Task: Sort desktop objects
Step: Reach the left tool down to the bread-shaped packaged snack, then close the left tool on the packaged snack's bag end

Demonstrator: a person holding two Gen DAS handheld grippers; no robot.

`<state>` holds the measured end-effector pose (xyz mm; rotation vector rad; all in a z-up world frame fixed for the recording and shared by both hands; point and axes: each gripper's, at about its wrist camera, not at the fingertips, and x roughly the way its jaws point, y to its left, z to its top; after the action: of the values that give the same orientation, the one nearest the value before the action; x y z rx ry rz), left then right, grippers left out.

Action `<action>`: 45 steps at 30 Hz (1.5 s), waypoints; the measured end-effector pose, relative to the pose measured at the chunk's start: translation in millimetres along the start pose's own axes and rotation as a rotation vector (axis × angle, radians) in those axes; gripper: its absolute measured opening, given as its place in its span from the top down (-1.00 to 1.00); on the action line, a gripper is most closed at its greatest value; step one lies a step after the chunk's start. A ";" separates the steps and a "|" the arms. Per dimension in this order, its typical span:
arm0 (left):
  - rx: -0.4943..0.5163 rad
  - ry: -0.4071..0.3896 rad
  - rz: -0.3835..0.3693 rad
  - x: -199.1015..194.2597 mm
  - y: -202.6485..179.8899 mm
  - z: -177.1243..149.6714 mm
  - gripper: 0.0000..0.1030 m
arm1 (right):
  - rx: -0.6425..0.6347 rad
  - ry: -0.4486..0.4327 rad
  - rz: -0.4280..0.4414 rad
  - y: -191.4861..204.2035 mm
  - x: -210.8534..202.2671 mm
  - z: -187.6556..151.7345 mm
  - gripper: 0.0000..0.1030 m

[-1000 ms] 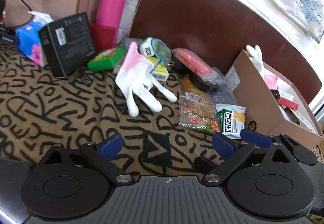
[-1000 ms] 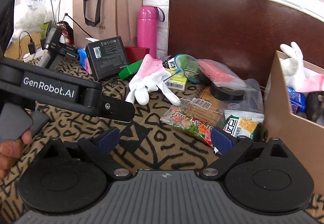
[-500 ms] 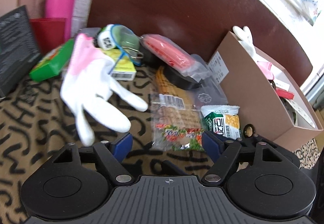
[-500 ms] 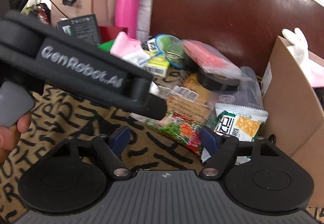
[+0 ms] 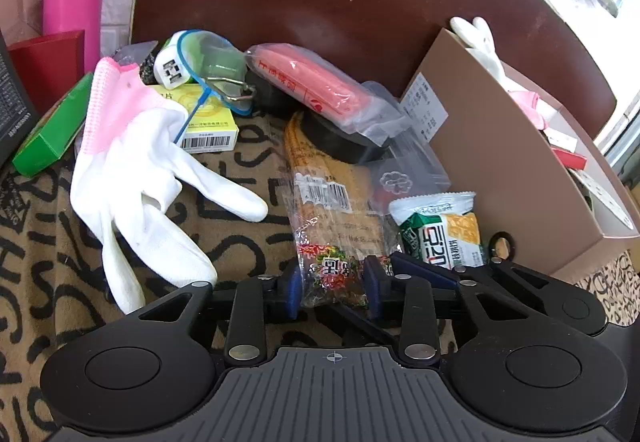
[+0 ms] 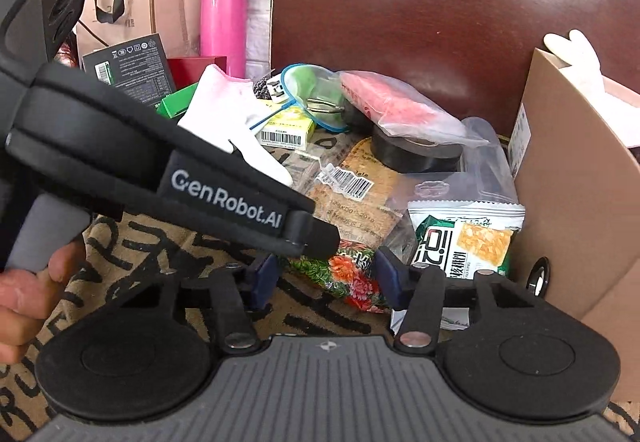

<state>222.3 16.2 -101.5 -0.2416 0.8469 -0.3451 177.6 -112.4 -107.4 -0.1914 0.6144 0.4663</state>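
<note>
My left claw (image 5: 333, 288) pinches the floral snack packet (image 5: 334, 262) on the desk (image 5: 36, 242). My right claw (image 6: 326, 276) sits half-open around that packet's end, not clamped.

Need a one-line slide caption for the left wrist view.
Left gripper closing on a clear snack packet, white glove alongside, cardboard box to the right.

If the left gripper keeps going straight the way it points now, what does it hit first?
The left gripper already has the near end of the clear snack bag between its fingers. Pushed straight on, it would likely ride up that bag toward the black tape roll; depth there is hard to judge.
</note>
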 end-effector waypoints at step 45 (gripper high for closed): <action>-0.029 0.055 0.011 -56.2 -27.7 -78.5 -0.45 | 0.054 0.064 0.206 2.2 -109.5 -65.2 -0.54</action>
<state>122.3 7.1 -103.6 -0.2556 0.9076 -0.3301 64.7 -170.3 -94.8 -0.0923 0.7123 0.6431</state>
